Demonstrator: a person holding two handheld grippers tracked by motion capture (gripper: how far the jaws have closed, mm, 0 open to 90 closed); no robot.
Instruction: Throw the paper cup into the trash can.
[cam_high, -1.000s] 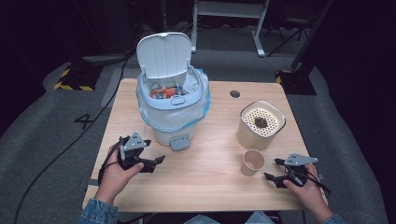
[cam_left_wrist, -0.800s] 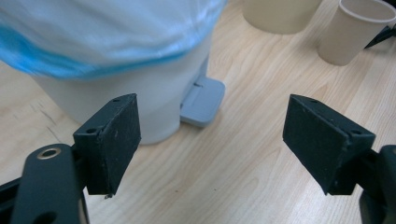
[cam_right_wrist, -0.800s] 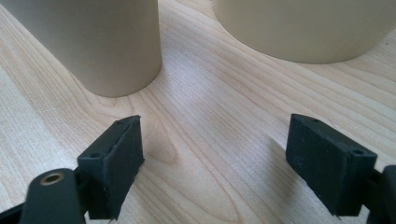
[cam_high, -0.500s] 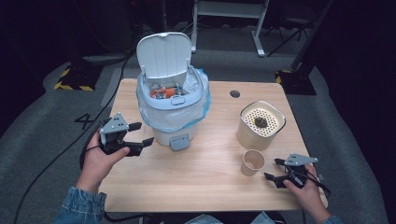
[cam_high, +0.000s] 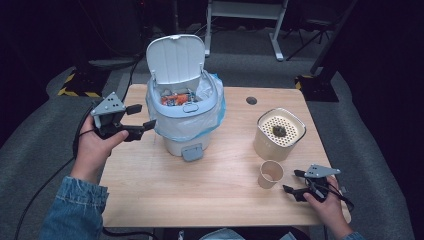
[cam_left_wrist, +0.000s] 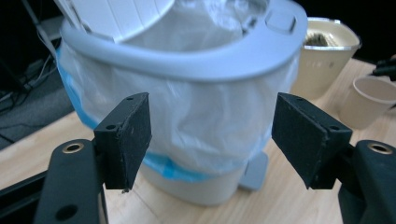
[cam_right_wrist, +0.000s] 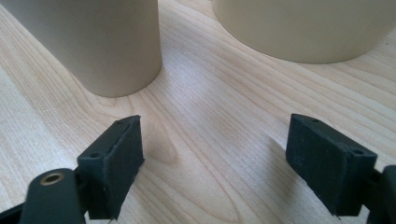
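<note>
A pale grey pedal bin (cam_high: 182, 115) with its lid up and a blue-edged plastic liner stands at the table's back left; colourful rubbish lies inside. My left gripper (cam_high: 142, 116) hangs in the air just left of the bin, pointing at its side. Its jaws have just been closing a little and still stand open, with nothing between them. In the left gripper view the bin (cam_left_wrist: 196, 107) looms close ahead of the left gripper (cam_left_wrist: 210, 135). My right gripper (cam_high: 292, 181) rests open on the table, just right of a small paper cup (cam_high: 270, 173). The cup (cam_right_wrist: 93, 42) stands beyond the right gripper (cam_right_wrist: 215, 158).
A cream container (cam_high: 279, 134) with a perforated top and something dark on it stands behind the cup. A round hole (cam_high: 251, 100) is in the wooden table (cam_high: 210, 195) at the back. The bin's pedal (cam_high: 192, 152) juts forward. Dark floor and cables surround the table.
My left hand has lifted off the table's front left and moved up and left, now level with the bin's side. The right hand has stayed in place.
</note>
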